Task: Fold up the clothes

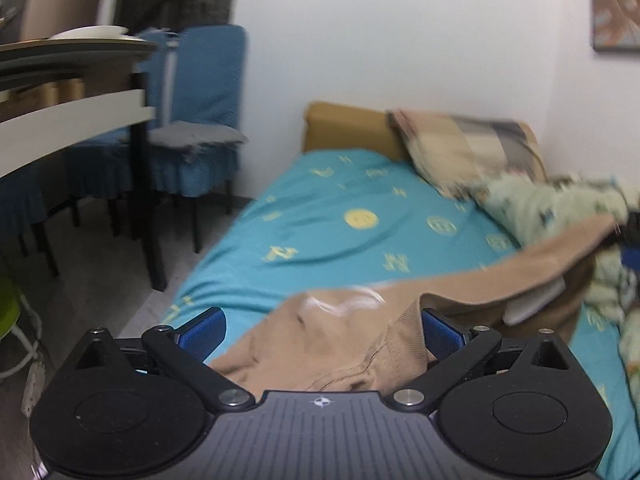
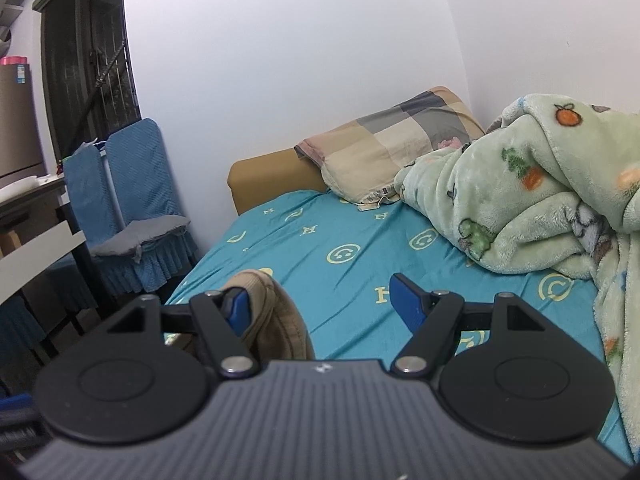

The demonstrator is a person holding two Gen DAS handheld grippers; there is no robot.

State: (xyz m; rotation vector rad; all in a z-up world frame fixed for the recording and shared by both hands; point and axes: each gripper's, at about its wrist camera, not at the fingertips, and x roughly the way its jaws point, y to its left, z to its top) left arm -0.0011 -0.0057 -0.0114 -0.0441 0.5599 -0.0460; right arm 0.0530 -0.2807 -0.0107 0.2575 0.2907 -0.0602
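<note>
Left gripper [image 1: 322,334] spread wide, a tan garment [image 1: 340,344] bunched between its blue pads [image 1: 202,334] on the teal bedsheet [image 1: 340,216]. Right gripper [image 2: 320,306] likewise spread, the garment's fold against its left pad; green fleece blanket [image 2: 532,184] beside.

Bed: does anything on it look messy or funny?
Yes. The green blanket is heaped in a crumpled pile on the bed's right side, and the tan garment lies rumpled, not folded.

Tan garment [image 1: 340,344], rumpled, on teal bedsheet [image 1: 340,208]
</note>
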